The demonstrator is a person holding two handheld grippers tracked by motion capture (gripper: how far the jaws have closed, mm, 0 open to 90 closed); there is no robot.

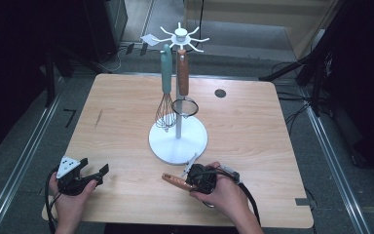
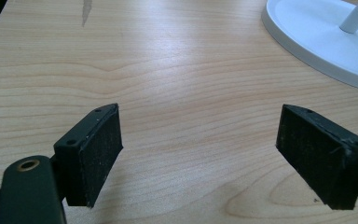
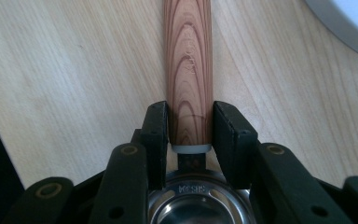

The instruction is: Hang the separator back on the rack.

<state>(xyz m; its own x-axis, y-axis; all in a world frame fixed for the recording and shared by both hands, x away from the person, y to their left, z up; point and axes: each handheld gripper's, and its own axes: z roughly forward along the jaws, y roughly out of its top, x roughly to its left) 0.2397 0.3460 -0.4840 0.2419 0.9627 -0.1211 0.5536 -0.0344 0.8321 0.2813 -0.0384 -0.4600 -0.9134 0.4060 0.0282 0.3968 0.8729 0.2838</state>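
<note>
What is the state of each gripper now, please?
Left gripper: open, nothing between its jaws, above the bare table.
Right gripper: shut on the wooden handle of a utensil lying on the table.

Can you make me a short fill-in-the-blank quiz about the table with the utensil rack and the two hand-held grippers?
1. The right hand-held gripper has its jaws on either side of a utensil handle made of ____.
2. The left hand-held gripper has its jaws ____, with nothing between them.
3. The whisk with the teal handle hangs from the ____ rack.

Missing words: wood; open; white
</note>
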